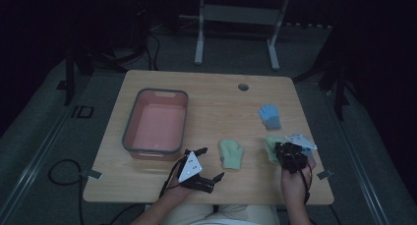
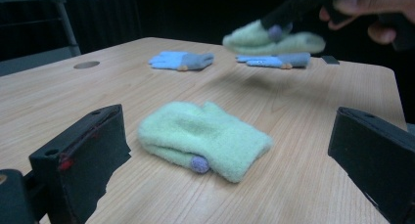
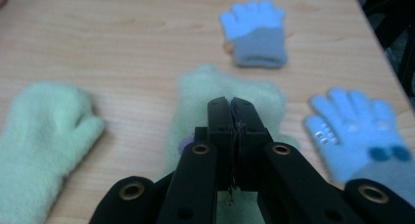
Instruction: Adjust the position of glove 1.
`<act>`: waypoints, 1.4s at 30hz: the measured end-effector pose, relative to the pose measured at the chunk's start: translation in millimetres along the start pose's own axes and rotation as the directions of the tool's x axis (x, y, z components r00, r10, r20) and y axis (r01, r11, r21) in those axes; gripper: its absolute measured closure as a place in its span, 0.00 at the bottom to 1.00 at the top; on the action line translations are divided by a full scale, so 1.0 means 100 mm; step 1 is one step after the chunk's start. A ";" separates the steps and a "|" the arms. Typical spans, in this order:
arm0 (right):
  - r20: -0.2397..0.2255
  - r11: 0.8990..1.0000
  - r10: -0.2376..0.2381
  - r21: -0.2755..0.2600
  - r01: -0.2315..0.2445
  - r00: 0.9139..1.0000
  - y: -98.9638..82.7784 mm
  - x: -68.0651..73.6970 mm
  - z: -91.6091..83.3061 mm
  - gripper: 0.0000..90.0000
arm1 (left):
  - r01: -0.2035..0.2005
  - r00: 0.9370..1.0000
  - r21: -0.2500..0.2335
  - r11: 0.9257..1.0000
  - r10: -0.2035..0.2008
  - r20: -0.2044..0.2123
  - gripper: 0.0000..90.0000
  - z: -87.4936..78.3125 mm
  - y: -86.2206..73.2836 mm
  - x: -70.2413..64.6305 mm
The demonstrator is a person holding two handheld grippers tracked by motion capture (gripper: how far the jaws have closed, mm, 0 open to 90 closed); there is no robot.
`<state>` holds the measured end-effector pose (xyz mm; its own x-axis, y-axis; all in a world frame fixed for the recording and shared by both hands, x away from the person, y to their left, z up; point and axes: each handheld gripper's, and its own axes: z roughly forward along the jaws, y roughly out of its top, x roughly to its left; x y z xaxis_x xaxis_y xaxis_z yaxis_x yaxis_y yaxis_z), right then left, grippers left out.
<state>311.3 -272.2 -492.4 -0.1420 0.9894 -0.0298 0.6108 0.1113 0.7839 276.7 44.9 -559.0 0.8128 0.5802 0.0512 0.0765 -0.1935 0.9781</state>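
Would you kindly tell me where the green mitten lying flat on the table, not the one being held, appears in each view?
High view: the flat green mitten lies low centre, between the two tools.
Left gripper view: it lies centre, between the open jaws.
Right gripper view: it is at the left edge, thumb pointing right.
Shared landmark: the far blue glove.

No text, label, brand or number could be read anywhere. The blue glove (image 3: 359, 131) lying just right of the right gripper (image 3: 230, 104) carried small pale marks on its fingers and two dark dots near the cuff (too blurred to make out as letters or signs). The dark block at the left bench edge stayed illegible.
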 end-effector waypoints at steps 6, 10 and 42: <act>0.000 0.998 -0.037 0.042 0.037 0.999 -0.17 0.12 0.20 0.98 | -0.001 1.000 0.000 1.000 0.001 0.001 0.01 0.00 0.00 0.00; -0.011 0.996 -0.046 0.071 0.046 0.999 -0.26 0.14 0.35 0.97 | -0.002 1.000 0.000 1.000 0.002 0.000 0.01 0.00 0.00 0.00; -0.311 0.979 -0.183 0.035 0.203 0.933 -0.22 -0.39 0.36 0.69 | -0.001 1.000 0.000 1.000 0.001 -0.003 0.01 0.00 0.00 0.00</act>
<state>331.3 -309.5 -531.1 -0.4862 0.8736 0.0218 0.5959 0.3132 0.7395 276.6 44.8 -559.0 0.8111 0.5826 0.0526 0.0761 -0.1943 0.9780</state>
